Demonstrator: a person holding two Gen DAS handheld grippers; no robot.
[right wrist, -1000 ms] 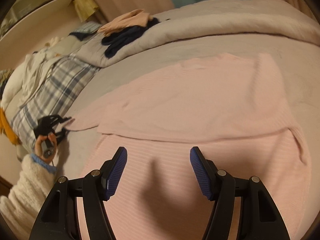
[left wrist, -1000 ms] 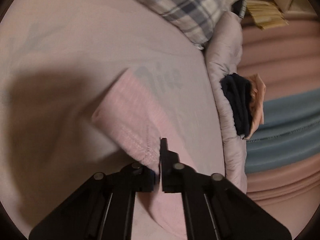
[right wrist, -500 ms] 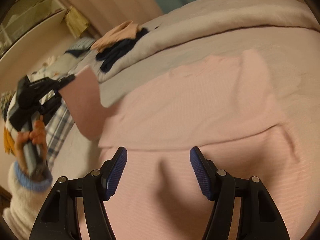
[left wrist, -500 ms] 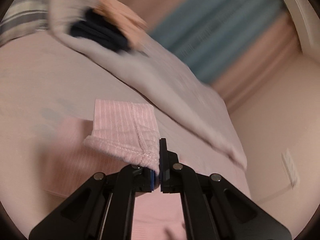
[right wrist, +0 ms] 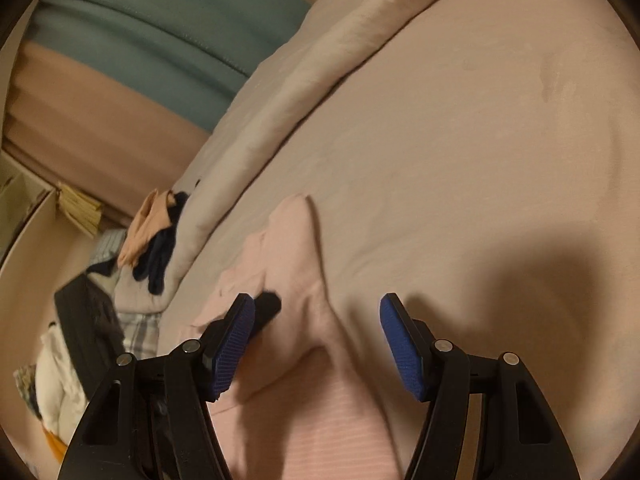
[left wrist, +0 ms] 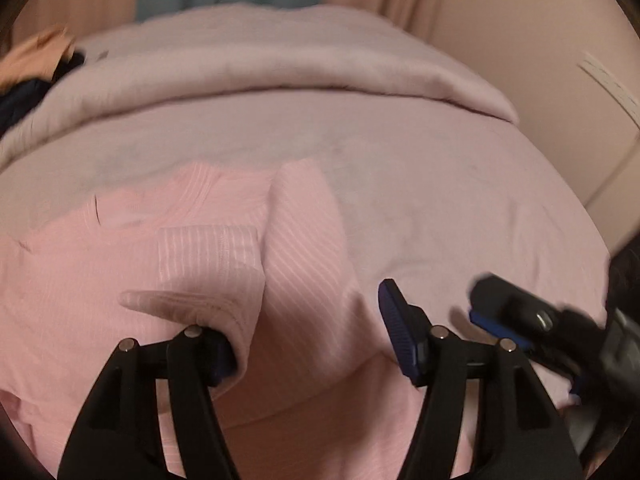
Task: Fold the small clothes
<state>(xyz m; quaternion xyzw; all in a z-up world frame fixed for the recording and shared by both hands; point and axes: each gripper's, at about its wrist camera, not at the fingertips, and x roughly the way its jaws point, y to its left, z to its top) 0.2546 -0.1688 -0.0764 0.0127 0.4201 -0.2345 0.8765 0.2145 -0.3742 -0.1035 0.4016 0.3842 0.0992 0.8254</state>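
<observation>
Pink ribbed garment (left wrist: 168, 264) spread on the bed sheet (left wrist: 440, 184).
Left gripper (left wrist: 308, 336) gapes wide, the folded-over cuff draped against its left finger; right gripper (right wrist: 316, 344) gapes wide, empty, above the garment's edge.

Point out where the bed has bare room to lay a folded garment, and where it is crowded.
Free: the bare bed sheet right of the pink top, bordered by the rolled duvet behind. Crowded: the near left, filled by the pink top and both hand-held grippers, left and right; also the duvet's far left end, with a dark and peach clothes pile.
</observation>
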